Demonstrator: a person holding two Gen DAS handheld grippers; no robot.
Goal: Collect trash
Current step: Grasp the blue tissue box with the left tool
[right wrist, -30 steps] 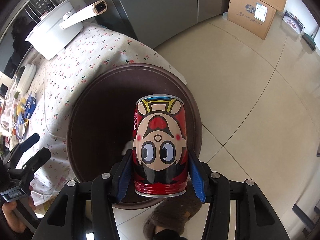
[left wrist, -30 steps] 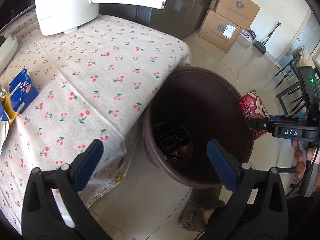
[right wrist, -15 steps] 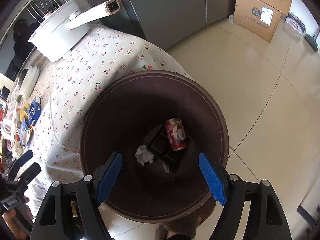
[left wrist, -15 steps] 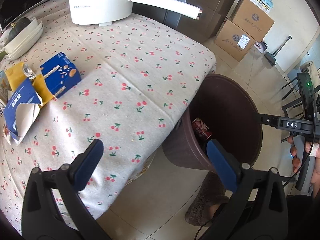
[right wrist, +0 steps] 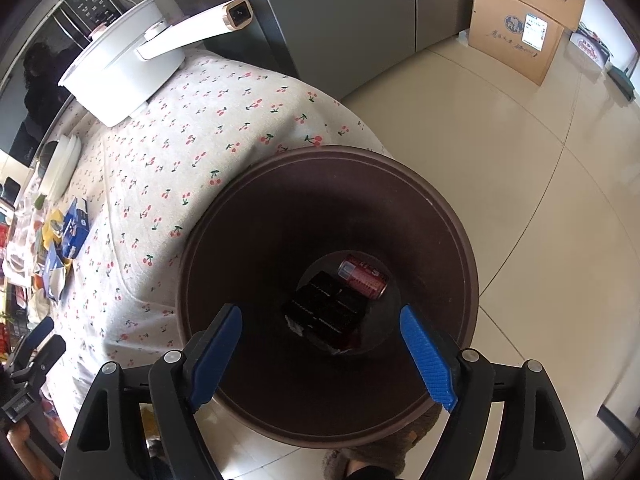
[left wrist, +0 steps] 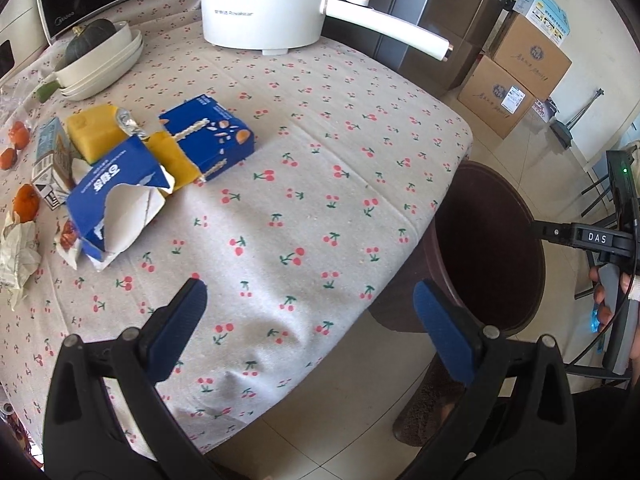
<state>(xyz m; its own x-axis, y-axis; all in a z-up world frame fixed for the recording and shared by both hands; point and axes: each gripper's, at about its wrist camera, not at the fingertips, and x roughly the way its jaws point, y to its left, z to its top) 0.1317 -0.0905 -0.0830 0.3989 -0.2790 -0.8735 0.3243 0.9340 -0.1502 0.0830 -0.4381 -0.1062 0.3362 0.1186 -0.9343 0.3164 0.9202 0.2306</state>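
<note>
Can dropped, right gripper [right wrist: 320, 354] empty over the bin.
A second earlier I'd clamped the red can [right wrist: 363, 276]; it then lay at the bottom of the brown bin [right wrist: 448, 216], my jaws apart. Left gripper [left wrist: 310, 324] also apart, swung over the tablecloth [left wrist: 340, 152] toward torn blue cartons [left wrist: 116, 196] at left; nothing blocked the way.

Bright daylight, sharp focus | glare on floor [right wrist: 500, 152] upper right | bin [right wrist: 280, 240] interior dark | fisheye bending, black corners
</note>
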